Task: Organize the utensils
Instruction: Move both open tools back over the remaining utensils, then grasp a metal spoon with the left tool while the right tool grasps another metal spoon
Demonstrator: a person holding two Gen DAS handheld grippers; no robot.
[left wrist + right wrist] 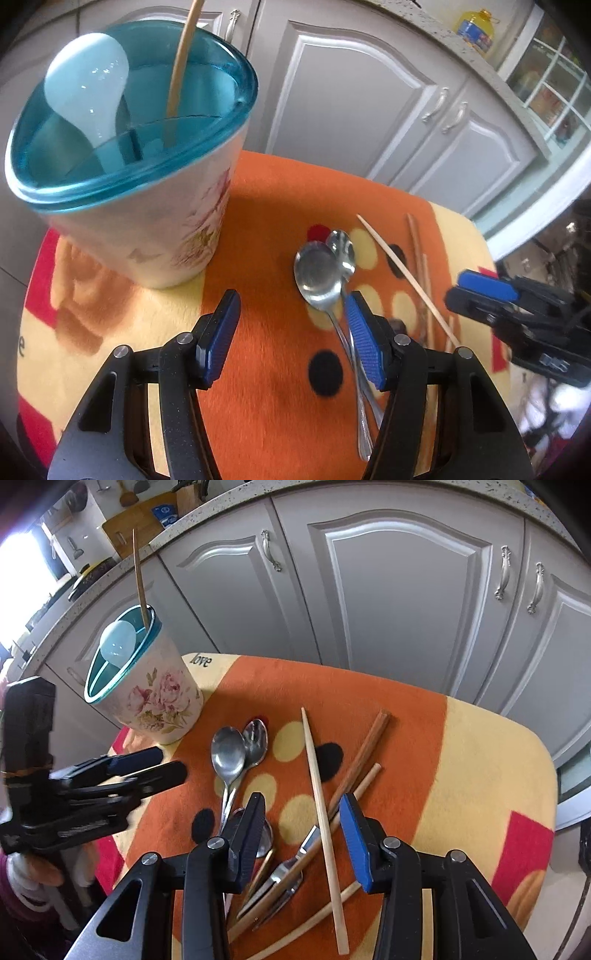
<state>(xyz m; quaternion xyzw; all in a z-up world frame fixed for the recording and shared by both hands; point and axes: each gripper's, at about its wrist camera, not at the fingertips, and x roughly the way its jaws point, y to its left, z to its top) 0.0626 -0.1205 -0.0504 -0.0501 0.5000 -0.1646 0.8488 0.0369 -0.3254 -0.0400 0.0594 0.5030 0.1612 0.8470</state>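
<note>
Right wrist view: "love" printed on cloth (480, 760) edge behind holder (155, 701).

Light: bright daylight, white glare from the window (16, 565) top left | Shadows: soft, dark one beside the cup (155, 221) | Shine: spoons (228, 755) gleam | Blur: slight, worse at sides | Edges: bent, black corners

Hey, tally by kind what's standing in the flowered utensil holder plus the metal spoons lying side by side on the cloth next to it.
White spoon in the holder: 1
Wooden chopstick in the holder: 1
Metal spoons on the cloth: 2
Total: 4
</note>
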